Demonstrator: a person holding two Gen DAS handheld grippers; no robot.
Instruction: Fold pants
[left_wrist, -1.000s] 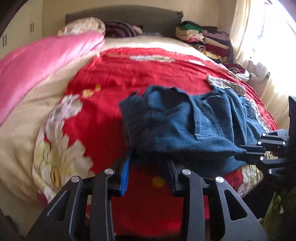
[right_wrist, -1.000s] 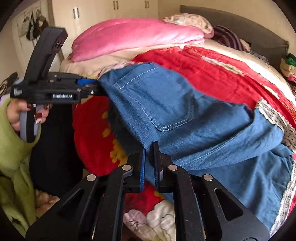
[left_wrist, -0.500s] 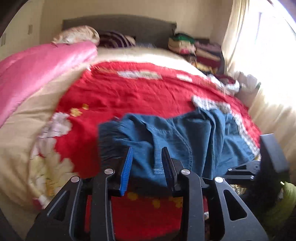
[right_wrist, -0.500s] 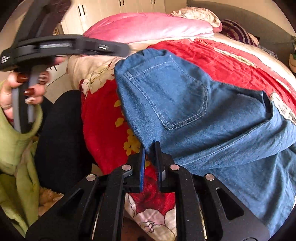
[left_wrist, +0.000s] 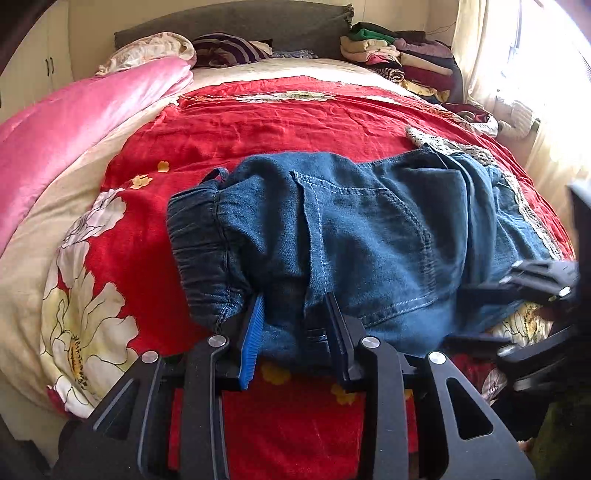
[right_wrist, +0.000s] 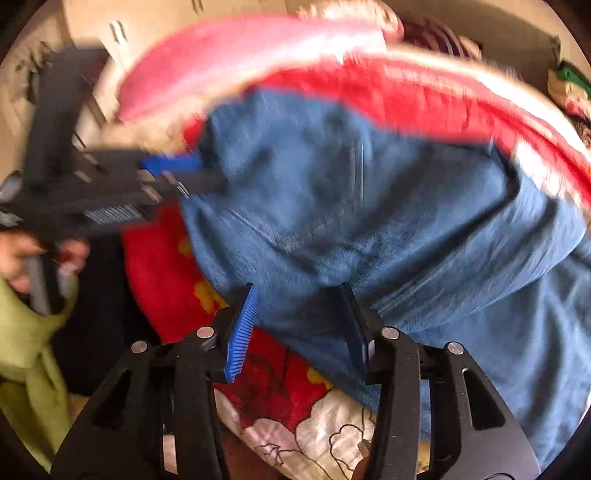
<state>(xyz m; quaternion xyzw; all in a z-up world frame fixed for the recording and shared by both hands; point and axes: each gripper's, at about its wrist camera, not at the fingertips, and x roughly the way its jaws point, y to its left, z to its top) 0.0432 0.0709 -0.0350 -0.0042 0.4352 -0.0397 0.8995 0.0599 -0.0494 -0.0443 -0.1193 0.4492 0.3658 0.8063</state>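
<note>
Blue denim pants (left_wrist: 351, 236) lie bunched on the red flowered bedspread (left_wrist: 258, 122), waistband at the near left, back pocket up. My left gripper (left_wrist: 295, 310) is open, its fingers on either side of the near edge of the denim. In the right wrist view, which is blurred, the pants (right_wrist: 369, 206) fill the middle. My right gripper (right_wrist: 299, 295) is open at their near edge. The left gripper also shows in the right wrist view (right_wrist: 184, 173), at the pants' left side. The right gripper shows in the left wrist view (left_wrist: 476, 314), at the pants' right edge.
A pink quilt (left_wrist: 74, 122) lies along the bed's left side. Pillows (left_wrist: 147, 55) sit at the headboard, a stack of folded clothes (left_wrist: 402, 62) at the far right corner. A bright curtained window (left_wrist: 535, 74) is on the right. White cupboards (right_wrist: 122, 33) stand behind the bed.
Both grippers have opened; the right one let go of the denim it pinched. The pants have dropped from being held up and spread to a bunched heap on the bedspread.
</note>
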